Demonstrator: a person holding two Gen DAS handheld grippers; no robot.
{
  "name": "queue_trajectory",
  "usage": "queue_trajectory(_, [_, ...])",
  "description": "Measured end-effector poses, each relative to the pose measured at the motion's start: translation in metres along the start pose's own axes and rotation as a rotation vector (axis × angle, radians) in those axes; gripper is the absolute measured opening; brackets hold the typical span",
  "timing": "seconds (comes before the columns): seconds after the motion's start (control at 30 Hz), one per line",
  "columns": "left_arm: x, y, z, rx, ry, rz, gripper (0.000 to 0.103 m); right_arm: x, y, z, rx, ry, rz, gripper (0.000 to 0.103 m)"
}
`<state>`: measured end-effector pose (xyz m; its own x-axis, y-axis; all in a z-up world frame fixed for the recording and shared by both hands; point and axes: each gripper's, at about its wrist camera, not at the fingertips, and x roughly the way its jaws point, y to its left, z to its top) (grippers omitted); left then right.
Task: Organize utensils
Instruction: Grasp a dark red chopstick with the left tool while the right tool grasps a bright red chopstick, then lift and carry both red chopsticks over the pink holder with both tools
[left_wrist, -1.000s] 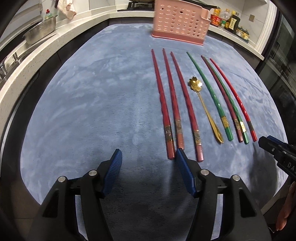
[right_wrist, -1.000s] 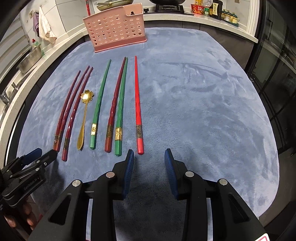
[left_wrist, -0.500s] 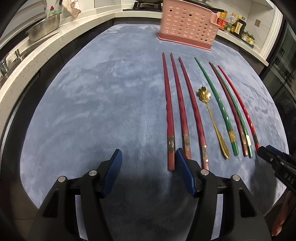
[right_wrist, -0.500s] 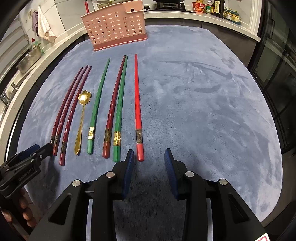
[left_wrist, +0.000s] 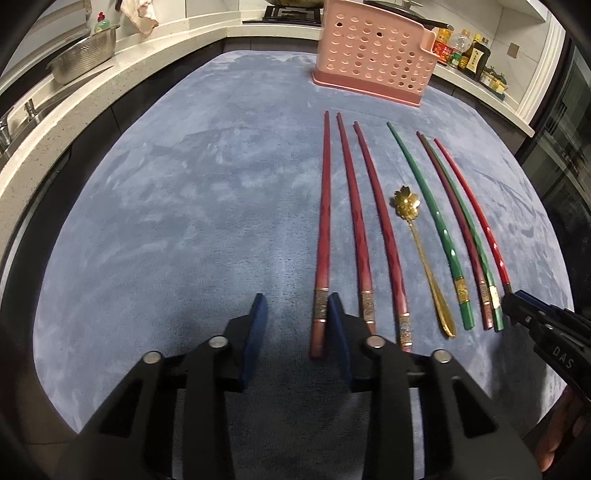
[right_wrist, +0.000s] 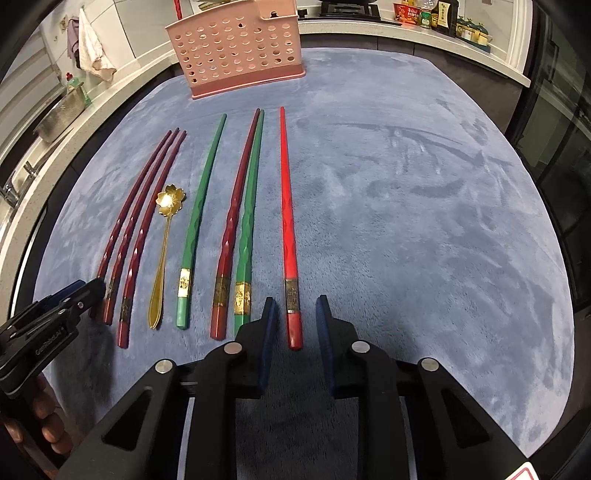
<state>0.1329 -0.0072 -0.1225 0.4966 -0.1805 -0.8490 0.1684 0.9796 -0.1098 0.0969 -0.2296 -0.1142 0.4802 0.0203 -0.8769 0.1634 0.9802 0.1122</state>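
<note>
Several chopsticks and a gold flower spoon (left_wrist: 424, 258) lie in a row on a blue mat (left_wrist: 184, 221). Three dark red chopsticks (left_wrist: 323, 236) lie leftmost, then the spoon, then green (right_wrist: 197, 218), dark red and green ones, and a bright red chopstick (right_wrist: 288, 225) rightmost. A pink perforated holder (left_wrist: 373, 51) stands at the far end. My left gripper (left_wrist: 295, 325) is open, its right finger beside the leftmost dark red chopstick's butt end. My right gripper (right_wrist: 295, 325) is open, with the bright red chopstick's butt end between its fingers.
A white counter (left_wrist: 74, 96) rings the mat, with a steel colander (left_wrist: 83, 55) and a sink tap at left. Sauce bottles (left_wrist: 465, 55) stand on the counter behind the holder. A dark glass door (right_wrist: 561, 122) is at right.
Both grippers have moved forward toward the chopsticks' near ends. The right gripper now straddles the bright red chopstick's end; the left has shifted beside the leftmost dark red one.
</note>
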Motion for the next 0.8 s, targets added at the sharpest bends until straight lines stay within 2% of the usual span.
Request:
queue_trajectory(0.1, [-0.001, -0.004, 0.000, 0.008, 0.001, -0.015, 0.017, 0.001, 0.001, 0.001, -0.006, -0.002, 0.002, 0.014])
queue_trajectory(0.17, [-0.001, -0.005, -0.001, 0.013, 0.000, -0.018, 0.015, 0.001, 0.001, 0.001, -0.009, -0.003, 0.005, 0.009])
queue_trajectory(0.3, [-0.002, -0.003, -0.001, 0.002, 0.001, -0.032, 0.009, 0.000, 0.000, 0.000, -0.012, -0.004, 0.008, 0.008])
queue_trajectory(0.5, [-0.009, -0.001, -0.004, -0.013, -0.001, -0.050, 0.009, -0.009, 0.002, -0.003, -0.018, -0.018, 0.016, 0.008])
queue_trajectory(0.8, [-0.044, -0.001, 0.002, -0.013, -0.070, -0.068, 0.008, -0.046, 0.002, -0.001, -0.006, -0.095, 0.042, 0.007])
